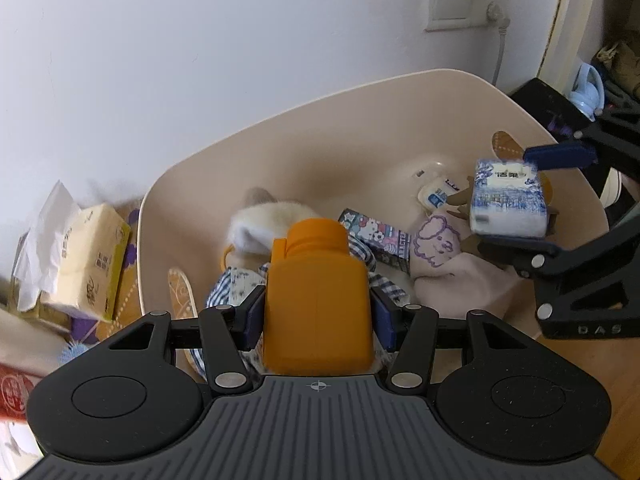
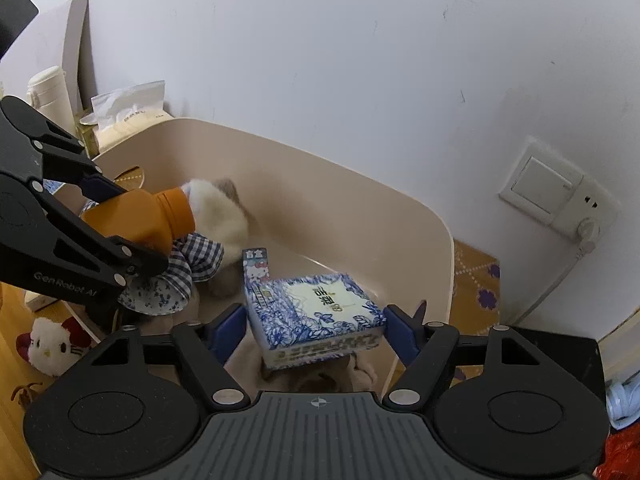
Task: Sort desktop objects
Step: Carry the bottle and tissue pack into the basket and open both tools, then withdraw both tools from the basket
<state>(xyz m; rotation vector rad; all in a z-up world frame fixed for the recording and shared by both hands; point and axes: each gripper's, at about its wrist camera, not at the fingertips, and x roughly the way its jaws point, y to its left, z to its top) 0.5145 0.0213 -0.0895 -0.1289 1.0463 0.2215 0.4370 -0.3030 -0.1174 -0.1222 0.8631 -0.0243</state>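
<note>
A: Why are both loads hanging over the tub (image 1: 280,128)?
B: Left fingers (image 1: 256,312) are clamping the orange bottle (image 1: 316,300) for dropping; right fingers (image 2: 230,326) are standing apart beside the blue-patterned tissue pack (image 2: 316,312), at the bottle's two o'clock, glossy and boxy.

So the left gripper (image 1: 318,312) has its pads clamped on both sides of an orange bottle (image 1: 318,300), cap pointing away, over a beige tub (image 1: 280,152). Near the tub's right edge the right gripper (image 1: 528,200) has a blue-and-white tissue pack (image 1: 508,200) between its fingers. A Hello Kitty box (image 1: 380,240) sits inside.
</note>
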